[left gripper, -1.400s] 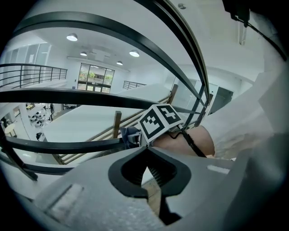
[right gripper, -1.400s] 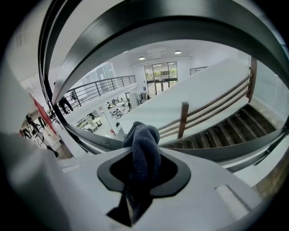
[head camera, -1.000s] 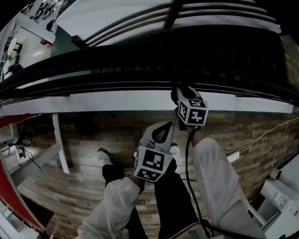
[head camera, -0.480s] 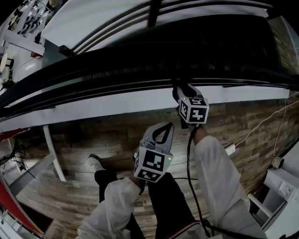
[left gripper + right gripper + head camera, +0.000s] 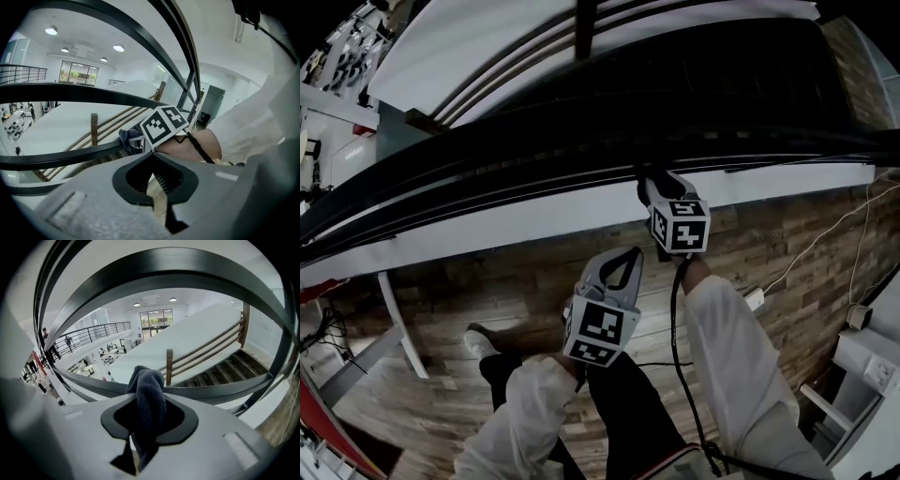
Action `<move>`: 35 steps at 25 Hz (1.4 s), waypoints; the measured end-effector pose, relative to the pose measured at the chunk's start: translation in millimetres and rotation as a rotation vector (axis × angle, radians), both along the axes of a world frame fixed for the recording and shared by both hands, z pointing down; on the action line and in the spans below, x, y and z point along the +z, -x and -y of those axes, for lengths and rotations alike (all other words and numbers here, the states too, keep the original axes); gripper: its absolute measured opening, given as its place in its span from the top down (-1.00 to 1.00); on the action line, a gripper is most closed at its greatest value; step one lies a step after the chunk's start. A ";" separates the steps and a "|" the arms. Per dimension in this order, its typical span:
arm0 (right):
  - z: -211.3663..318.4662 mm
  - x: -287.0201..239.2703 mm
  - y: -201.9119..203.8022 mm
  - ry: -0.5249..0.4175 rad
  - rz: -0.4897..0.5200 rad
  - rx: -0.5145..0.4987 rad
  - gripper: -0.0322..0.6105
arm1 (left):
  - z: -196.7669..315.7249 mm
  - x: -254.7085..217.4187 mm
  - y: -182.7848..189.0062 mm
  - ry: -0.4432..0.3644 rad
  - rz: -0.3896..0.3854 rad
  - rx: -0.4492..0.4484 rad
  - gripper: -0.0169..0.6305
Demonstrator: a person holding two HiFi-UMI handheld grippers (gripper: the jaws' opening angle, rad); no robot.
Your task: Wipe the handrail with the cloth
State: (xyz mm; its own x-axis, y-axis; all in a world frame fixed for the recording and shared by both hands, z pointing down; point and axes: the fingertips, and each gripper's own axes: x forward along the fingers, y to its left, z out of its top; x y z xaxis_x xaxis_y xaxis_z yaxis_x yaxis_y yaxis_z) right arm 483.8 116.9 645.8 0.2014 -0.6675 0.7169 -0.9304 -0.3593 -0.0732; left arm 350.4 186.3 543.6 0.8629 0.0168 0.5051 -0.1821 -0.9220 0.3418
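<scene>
White sleeves (image 5: 741, 361), probably black trousers (image 5: 628, 398), a black cable (image 5: 674, 309), marker cubes (image 5: 680, 226) on grey left claw (image 5: 634, 253) and right claw (image 5: 649, 179)

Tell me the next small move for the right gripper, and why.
Probably slide the right gripper along the handrail: its fingers are shut on the cloth, whose bunched tip sits at the rail. The left gripper is shut and empty.

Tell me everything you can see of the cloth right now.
The cloth is dark blue-grey with a ribbed, towel-like weave, bunched into a thick fold. The right gripper is shut on it: a rounded wad sticks up past the jaw tips, a tail hangs below. The wad lies against the dark handrail, seemingly touching it.
</scene>
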 end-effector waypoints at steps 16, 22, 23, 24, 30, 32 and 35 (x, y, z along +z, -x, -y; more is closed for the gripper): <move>-68.3 2.8 -122.5 -0.012 -0.024 0.124 0.61 | -66.0 -4.9 -92.4 -0.033 0.017 0.189 0.94; -79.1 -1.4 -141.7 -0.032 -0.036 0.127 0.61 | -83.2 -9.9 -116.3 -0.041 0.019 0.223 0.94; -80.6 -2.0 -144.0 -0.037 -0.036 0.129 0.61 | -85.9 -9.9 -118.2 -0.041 0.019 0.230 0.94; -82.0 -2.8 -146.1 -0.043 -0.033 0.131 0.61 | -88.4 -10.0 -120.6 -0.041 0.018 0.238 0.94; -103.4 11.3 -187.3 -0.062 -0.028 0.146 0.61 | -112.7 11.2 -167.7 -0.040 0.032 0.280 0.94; -115.4 18.2 -208.2 -0.063 -0.016 0.133 0.61 | -126.6 19.2 -191.5 -0.038 0.037 0.295 0.94; -126.8 10.1 -221.4 -0.065 -0.014 0.108 0.60 | -141.8 12.2 -210.2 -0.036 0.027 0.324 0.94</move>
State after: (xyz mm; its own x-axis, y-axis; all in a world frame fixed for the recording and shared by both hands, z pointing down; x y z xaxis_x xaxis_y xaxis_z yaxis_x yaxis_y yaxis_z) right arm 705.2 243.7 655.9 0.2846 -0.6860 0.6696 -0.8875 -0.4526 -0.0865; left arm 560.6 328.1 555.8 0.8018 0.2695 0.5334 0.1137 -0.9450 0.3066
